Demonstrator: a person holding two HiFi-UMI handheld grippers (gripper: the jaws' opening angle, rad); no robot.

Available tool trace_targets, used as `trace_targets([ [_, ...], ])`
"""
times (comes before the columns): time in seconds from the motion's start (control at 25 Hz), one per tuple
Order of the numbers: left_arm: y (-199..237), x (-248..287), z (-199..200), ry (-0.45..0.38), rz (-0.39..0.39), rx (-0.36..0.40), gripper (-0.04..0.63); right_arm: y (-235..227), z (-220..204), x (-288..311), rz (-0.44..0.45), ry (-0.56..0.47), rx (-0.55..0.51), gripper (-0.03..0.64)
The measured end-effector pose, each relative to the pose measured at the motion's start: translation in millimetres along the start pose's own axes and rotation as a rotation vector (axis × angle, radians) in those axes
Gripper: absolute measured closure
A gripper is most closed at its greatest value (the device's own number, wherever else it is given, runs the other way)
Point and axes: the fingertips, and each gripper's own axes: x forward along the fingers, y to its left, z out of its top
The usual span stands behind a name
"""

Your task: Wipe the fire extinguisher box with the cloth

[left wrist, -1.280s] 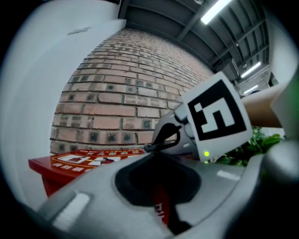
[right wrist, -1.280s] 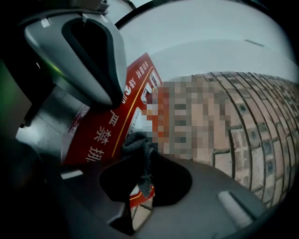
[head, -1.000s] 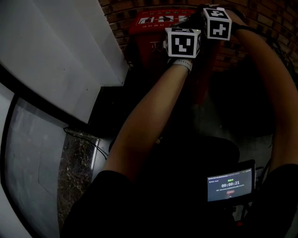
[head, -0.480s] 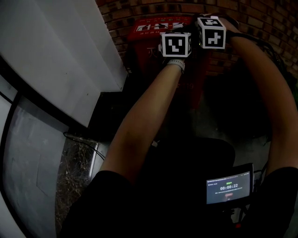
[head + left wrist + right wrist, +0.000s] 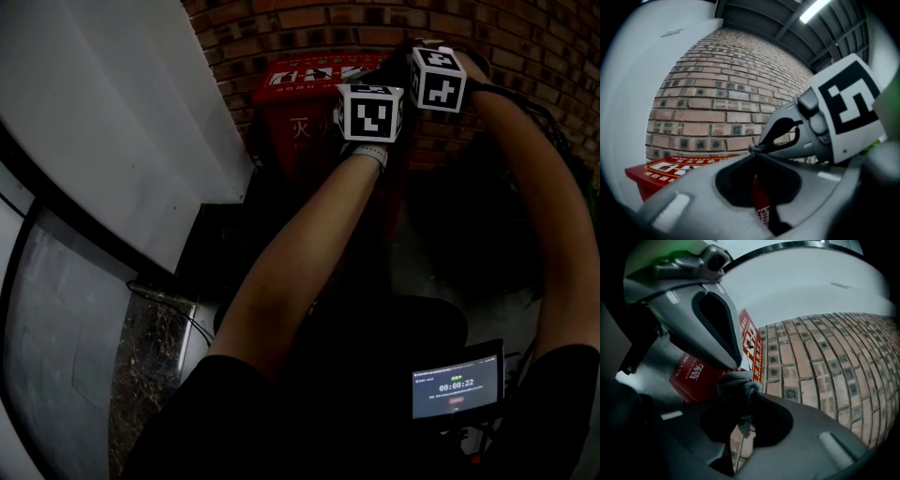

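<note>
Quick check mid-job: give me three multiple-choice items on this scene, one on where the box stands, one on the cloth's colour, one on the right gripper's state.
1. Where does the box stand?
A on a table
B against the brick wall
C inside a cupboard

2. What colour is the cloth?
A grey
B yellow
C blue

3. What state is the right gripper in?
A open, empty
B shut on a brush
C shut on the cloth

Answers:
1. B, the red box backs onto the bricks.
2. A, grey fabric shows in the right gripper view.
3. C, its jaws pinch the cloth between them.
</note>
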Motion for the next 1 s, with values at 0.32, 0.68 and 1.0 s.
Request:
trace_targets([
  [0.32, -2.3, 10.5, -12.1, 0.002, 0.065, -0.003, 0.595, -31.4, -34.2, 27.7, -0.054, 0.083, 0.027, 0.565],
  [0.68, -2.9, 20.7, -20.0, 0.007, 0.07, 0.014, 0.595, -49.7, -50.4, 76.9, -0.045, 0.079, 0.047, 0.565],
  [1.0, -3.8, 17.6, -18.1, -0.01, 0.037, -0.011, 0.595, -46.8, -53.2, 109.1, -0.021, 0.092, 0.033, 0.565],
])
